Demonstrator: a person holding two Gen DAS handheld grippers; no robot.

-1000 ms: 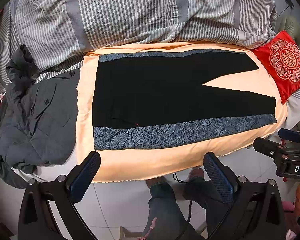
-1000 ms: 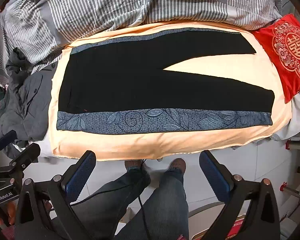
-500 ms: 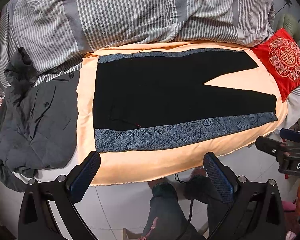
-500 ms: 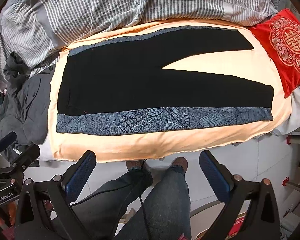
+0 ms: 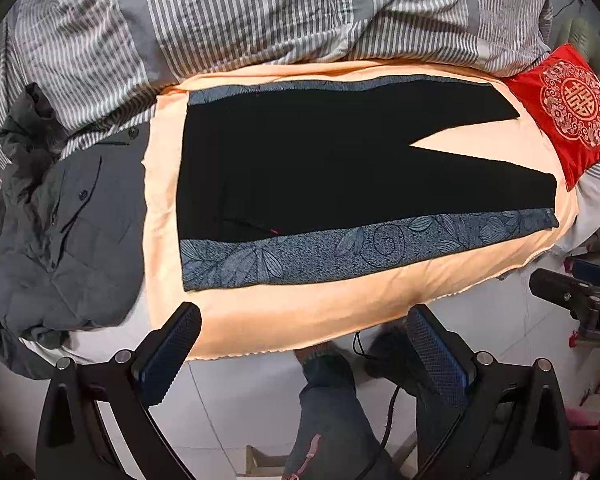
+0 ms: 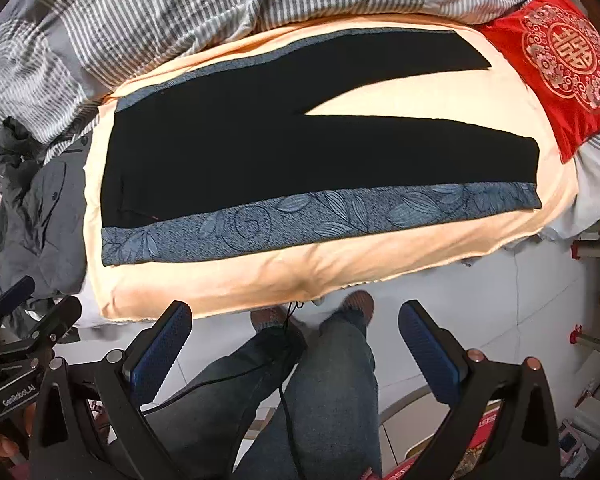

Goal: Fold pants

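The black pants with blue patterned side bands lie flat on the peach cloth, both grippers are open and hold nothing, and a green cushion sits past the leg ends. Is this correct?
One detail is wrong: the cushion is red with a gold pattern, not green, as the right wrist view shows. The rest holds: the pants lie flat on the peach cloth, and the left gripper and right gripper are open and empty.

Left gripper (image 5: 302, 344) held out front, jaws spread wide, nothing between pads. Right gripper (image 6: 296, 340) same: wide apart, empty, level. Person standing, legs (image 6: 320, 392) and feet below both grippers.
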